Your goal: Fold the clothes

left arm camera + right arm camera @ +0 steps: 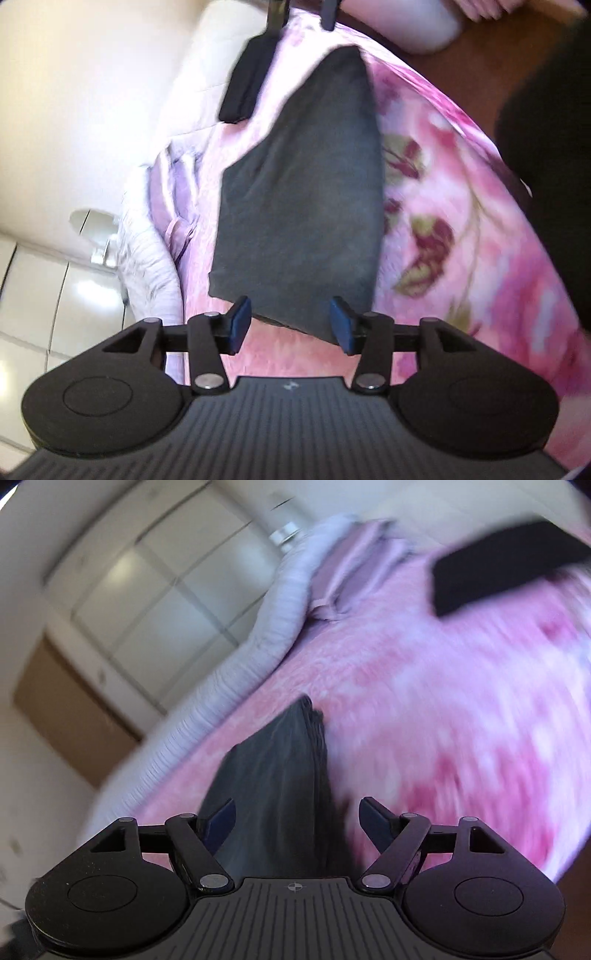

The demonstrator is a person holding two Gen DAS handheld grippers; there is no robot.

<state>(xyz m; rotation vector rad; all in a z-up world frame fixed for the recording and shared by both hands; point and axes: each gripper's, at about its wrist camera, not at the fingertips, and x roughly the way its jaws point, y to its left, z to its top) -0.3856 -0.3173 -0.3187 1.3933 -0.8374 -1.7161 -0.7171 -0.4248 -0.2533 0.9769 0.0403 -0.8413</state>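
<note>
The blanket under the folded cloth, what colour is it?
Pink with dark red flowers and green leaves; the blanket shows best in the left wrist view.

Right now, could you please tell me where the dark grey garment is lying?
The dark grey garment lies folded on the pink floral blanket, centred in the left wrist view just beyond the left gripper, with crumpled lilac cloth to its left.

folded garment lies on the blanket (a crumpled cloth to its left).
</note>
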